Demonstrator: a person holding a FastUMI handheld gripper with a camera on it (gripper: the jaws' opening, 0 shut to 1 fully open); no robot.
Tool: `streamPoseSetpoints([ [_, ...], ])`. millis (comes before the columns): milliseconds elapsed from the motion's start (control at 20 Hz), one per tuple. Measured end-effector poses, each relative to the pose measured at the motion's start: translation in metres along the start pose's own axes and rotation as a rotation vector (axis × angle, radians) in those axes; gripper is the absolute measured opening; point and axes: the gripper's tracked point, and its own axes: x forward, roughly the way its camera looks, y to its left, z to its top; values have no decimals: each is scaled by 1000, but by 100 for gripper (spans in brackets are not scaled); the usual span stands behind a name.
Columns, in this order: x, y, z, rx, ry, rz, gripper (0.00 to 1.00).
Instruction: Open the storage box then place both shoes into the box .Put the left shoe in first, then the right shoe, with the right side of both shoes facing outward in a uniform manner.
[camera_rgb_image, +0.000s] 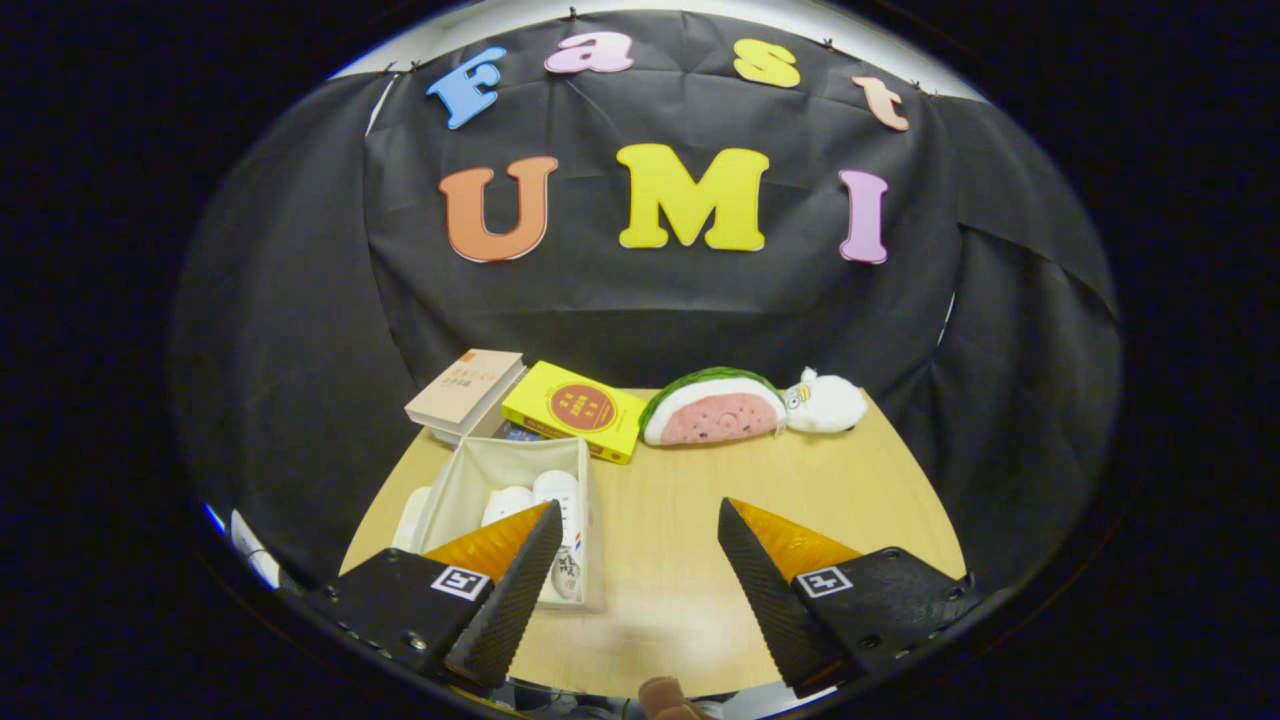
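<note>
Seen from above and a little back: a pale wooden table (760, 500) with a rounded front edge, set inside a booth walled with black cloth (650, 310) that hangs in folds behind and on both sides. In the foreground, the gripper (640, 580) held over the bare middle of the table, fingers spread wide apart, nothing between them, only light wood grain. On the table's left part, just beyond and partly behind the left finger, an open storage box (470, 480) with pale fabric walls, holding white shoes (555, 500) side by side; how many and which way they face, hard to tell. Just beside the box on its left, a flat pale piece (412, 515), possibly the lid. Along the far edge, from left to right: a beige book (465, 390) lying on another one, a yellow book (575, 410) tilted against them, a plush watermelon slice (712, 408), and a small white plush toy (828, 402) touching its right end. Well apart from the gripper, all four. At the near table edge, a small brown thing (665, 695), too cut off to identify.
</note>
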Motion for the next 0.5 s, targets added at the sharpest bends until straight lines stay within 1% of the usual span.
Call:
streamPoseSetpoints([
  [50,-11,-7,9,-1,-40,1,95],
  [150,-32,-27,30,-2,-145,-31,95],
  [300,-72,-49,46,-1,-268,-46,95],
  [400,-89,-60,53,17,-326,-61,95],
  [500,-101,-66,51,30,-347,-66,95],
])
